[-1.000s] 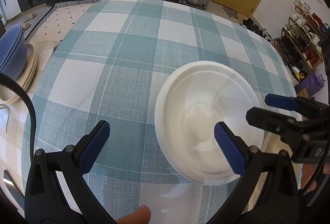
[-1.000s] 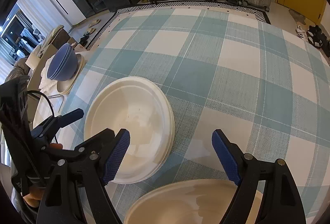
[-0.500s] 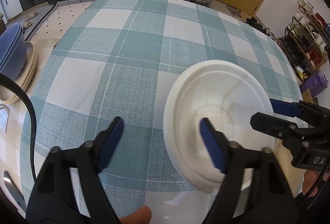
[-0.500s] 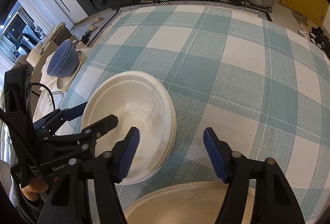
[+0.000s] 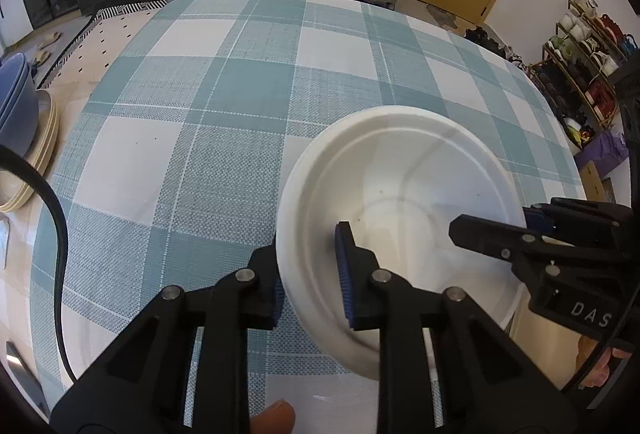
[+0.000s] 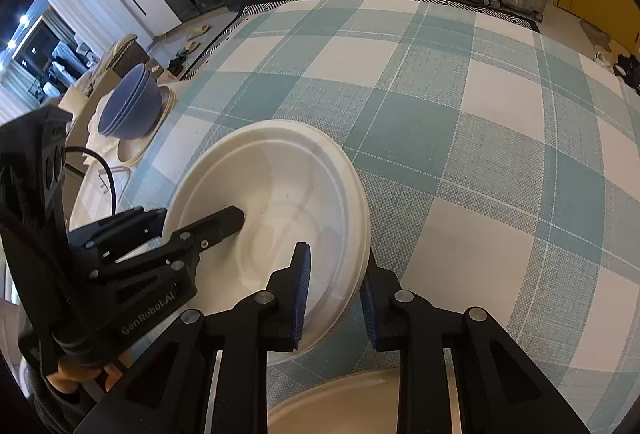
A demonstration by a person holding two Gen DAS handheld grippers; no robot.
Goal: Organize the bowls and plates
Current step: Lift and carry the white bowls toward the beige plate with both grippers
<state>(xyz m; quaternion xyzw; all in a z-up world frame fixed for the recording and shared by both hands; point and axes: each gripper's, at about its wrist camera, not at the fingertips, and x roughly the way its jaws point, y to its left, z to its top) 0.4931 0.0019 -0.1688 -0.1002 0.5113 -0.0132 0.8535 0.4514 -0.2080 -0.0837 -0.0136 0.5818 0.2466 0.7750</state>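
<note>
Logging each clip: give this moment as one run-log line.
left gripper: closing on white plate rim | right gripper: closing on opposite rim | plate: on checked tablecloth | blue bowls: stacked aside

We see the plate (image 5: pixel 404 194) lying on the counter (image 5: pixel 224 90) near its near edge, with our left gripper (image 5: pixel 310 276) astride its left rim and our right gripper (image 6: pixel 334 294) astride its right rim. A second plate (image 6: pixel 340 406) lies at the near edge, just beside it. Off the counter's left edge, stacked bowls (image 6: pixel 130 106) sit on stacked plates (image 5: pixel 38 158).
</note>
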